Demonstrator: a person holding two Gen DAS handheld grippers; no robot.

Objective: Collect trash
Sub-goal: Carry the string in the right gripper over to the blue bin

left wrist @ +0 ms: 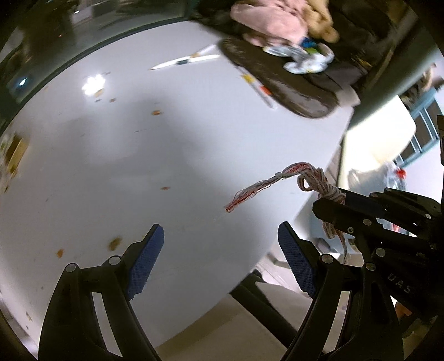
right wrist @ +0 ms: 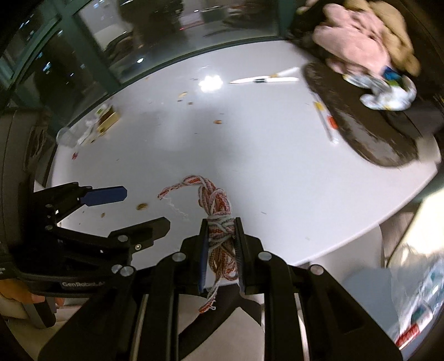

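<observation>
My right gripper (right wrist: 221, 230) is shut on a knotted bundle of red-and-white string (right wrist: 219, 219) and holds it above the near edge of the white table (right wrist: 263, 155). In the left wrist view the same string (left wrist: 319, 183) hangs from the right gripper (left wrist: 330, 205), its frayed end trailing left. My left gripper (left wrist: 219, 238) is open and empty over the table's near edge; it also shows in the right wrist view (right wrist: 144, 208), left of the string. Small brown crumbs (left wrist: 115, 244) lie on the table.
A dark bag (left wrist: 280, 83) with crumpled white wrappers (left wrist: 308, 59) and pink cloth (left wrist: 266, 22) lies at the far right. White pens (left wrist: 183, 61) lie at the back. A small cardboard box (right wrist: 106, 122) and clear plastic sit at the far left. A plastic bag (right wrist: 416, 291) is right, below table level.
</observation>
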